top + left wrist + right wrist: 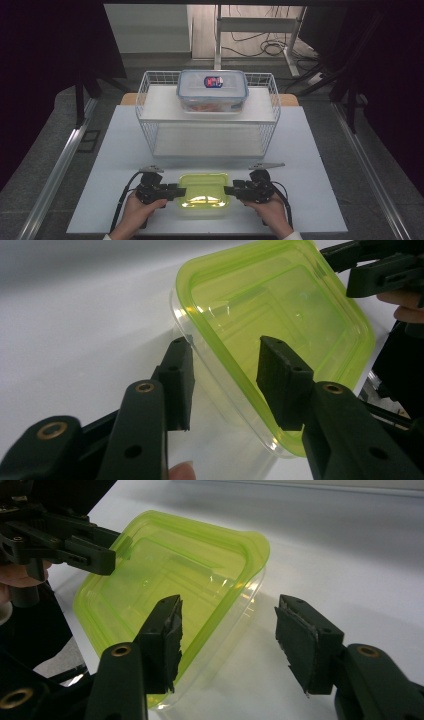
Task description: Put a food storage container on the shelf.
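Nearest to us, at the front edge of the white worktop (320, 150), our two hands hold the grippers on either side of a clear box with a green lid (204, 196). On the left, the left gripper (176, 192) has its jaws around the box's left rim: one jaw stands beside the clear wall, the other over the lid, and we cannot tell whether the pads already press. In the middle the box lies flat on the worktop, in front of the white wire rack (150, 90), which carries a second lidded container (212, 90) on its upper shelf. On the right, the right gripper (231, 190) has open jaws; one sits at the lid's edge and the other stands apart over the bare worktop. We judge that the risk is an uneven hold: if only the left side clamps, the light box may tilt or slide, and the smooth lid may slip from the pads or come off.
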### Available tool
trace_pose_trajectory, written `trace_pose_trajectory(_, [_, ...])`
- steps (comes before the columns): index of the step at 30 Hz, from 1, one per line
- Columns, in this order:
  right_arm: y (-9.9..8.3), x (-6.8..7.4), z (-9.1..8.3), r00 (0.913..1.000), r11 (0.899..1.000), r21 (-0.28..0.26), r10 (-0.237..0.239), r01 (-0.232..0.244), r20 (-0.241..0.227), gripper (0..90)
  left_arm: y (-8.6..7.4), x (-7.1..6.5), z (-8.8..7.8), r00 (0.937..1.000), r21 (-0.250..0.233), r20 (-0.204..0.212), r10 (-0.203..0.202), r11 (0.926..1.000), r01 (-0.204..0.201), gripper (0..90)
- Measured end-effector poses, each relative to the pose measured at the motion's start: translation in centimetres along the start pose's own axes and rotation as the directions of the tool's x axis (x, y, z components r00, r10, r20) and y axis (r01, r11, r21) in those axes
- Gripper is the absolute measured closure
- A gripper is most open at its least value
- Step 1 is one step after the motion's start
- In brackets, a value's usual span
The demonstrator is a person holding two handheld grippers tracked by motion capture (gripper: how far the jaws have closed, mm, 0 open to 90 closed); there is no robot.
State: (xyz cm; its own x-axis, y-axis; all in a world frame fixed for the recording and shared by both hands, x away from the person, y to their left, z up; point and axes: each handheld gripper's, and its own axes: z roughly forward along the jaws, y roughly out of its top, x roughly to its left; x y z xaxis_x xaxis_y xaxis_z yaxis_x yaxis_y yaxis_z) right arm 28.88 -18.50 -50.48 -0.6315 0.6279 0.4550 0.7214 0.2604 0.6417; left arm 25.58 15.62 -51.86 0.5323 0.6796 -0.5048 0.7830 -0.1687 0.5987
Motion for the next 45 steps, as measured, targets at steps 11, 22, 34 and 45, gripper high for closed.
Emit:
trace_pose_trajectory(11, [-0.3, 0.1, 0.6, 0.9983, 0.999, 0.024, 0.026, -0.025, -0.051, 65.3, -0.1, -0.3, 0.0, 0.9993, 0.001, 0.036, 0.007, 1.0000, -0.007, 63.1])
trace_pose_trajectory(22, [-0.6, 1.0, -0.3, 0.9976, 0.999, -0.028, 0.030, -0.032, -0.063, 74.0, -0.3, -0.7, -1.1, 0.9995, -0.062, 0.015, 0.026, 0.9977, -0.025, 71.9])
trace_pose_trajectory(34, [-0.6, 1.5, -0.8, 0.9978, 0.998, -0.069, 0.002, -0.007, -0.067, 80.0, -0.5, -0.9, -1.5, 0.9984, -0.084, 0.004, 0.057, 0.9949, -0.057, 75.2])
trace_pose_trajectory(45, [-0.3, 2.1, -1.3, 0.9978, 0.995, -0.096, -0.038, 0.032, -0.054, 80.0, -0.4, -1.2, -2.0, 0.9973, -0.112, 0.003, 0.073, 0.9911, -0.073, 75.6])
